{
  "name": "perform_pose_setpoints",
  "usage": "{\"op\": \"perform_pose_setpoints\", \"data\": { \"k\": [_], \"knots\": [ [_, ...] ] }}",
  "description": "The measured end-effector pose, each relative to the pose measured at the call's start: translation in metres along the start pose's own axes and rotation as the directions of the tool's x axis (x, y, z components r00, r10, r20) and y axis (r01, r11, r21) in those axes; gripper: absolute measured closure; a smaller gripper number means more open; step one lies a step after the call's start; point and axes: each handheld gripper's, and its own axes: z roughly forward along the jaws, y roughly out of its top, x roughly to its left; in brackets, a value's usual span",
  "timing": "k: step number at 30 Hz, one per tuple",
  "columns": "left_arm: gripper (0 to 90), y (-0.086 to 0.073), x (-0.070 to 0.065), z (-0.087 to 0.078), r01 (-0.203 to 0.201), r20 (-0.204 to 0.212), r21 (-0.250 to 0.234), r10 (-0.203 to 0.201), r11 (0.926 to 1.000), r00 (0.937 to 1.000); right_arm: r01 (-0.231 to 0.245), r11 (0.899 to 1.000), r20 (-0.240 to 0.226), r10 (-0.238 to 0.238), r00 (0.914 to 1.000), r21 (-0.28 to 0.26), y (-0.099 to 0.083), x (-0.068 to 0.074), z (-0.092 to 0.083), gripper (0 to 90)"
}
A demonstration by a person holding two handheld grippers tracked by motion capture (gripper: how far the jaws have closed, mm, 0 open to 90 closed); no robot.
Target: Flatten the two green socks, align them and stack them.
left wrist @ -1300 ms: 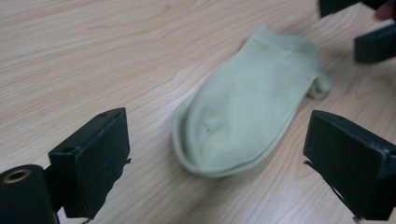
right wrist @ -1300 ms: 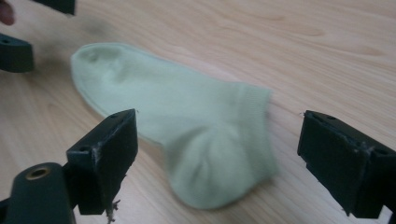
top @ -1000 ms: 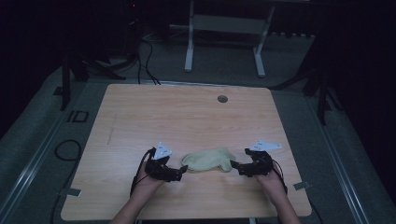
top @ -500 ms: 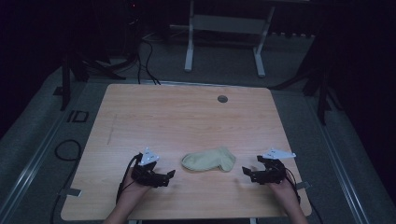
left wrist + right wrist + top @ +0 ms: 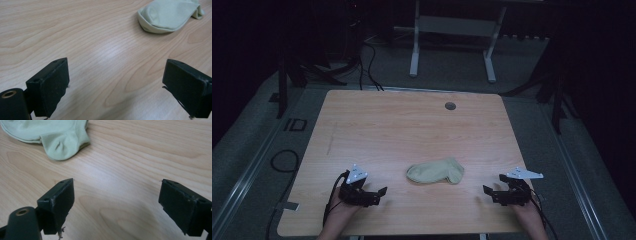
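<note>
Pale green sock (image 5: 435,171) lies folded on the wooden bench (image 5: 412,125), near the front edge, approx. centred btwn the two claws. Nothing touches it.

Left claw (image 5: 381,194) sits low over the bench at front left, well apart from the sock, jaws spread wide w/ nothing btwn them. In the left gripper view the claw (image 5: 115,82) shows bare wood grain btwn its black jaws; the sock (image 5: 170,15) is at upper right, rounded folded end towards the camera.

Right claw (image 5: 490,192) is at front right, also clear of the sock, jaws wide apart and empty. In the right gripper view the claw (image 5: 116,202) frames bare bench; the sock (image 5: 50,137) is at upper left, a short flap of it pointing down towards the jaws.

A small dark round grommet (image 5: 450,105) is set in the bench near the far edge. Beyond the bench, a white desk frame (image 5: 452,35) stands on grey floor.
</note>
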Motion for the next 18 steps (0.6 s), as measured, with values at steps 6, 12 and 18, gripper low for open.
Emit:
{"op": "perform_pose_setpoints", "data": {
  "k": [6,12,18],
  "knots": [
    [7.3,-0.011,0.003,-0.014,-0.003,-0.001,-0.005,0.003,1.0000,1.0000,-0.028,1.000,0.019,0.028,0.9994,-0.013,-0.011,-0.003,-0.013,13.3],
    [7.3,-0.022,0.011,-0.029,0.026,-0.024,-0.026,-0.027,0.9993,0.9994,-0.069,0.997,0.044,0.071,0.9965,-0.044,-0.022,-0.007,-0.026,13.4],
    [7.3,-0.032,0.013,-0.041,0.034,-0.040,-0.038,-0.036,0.9987,0.9985,-0.080,0.995,0.084,0.086,0.9928,-0.063,-0.030,-0.007,-0.035,13.5]
  ]
}}
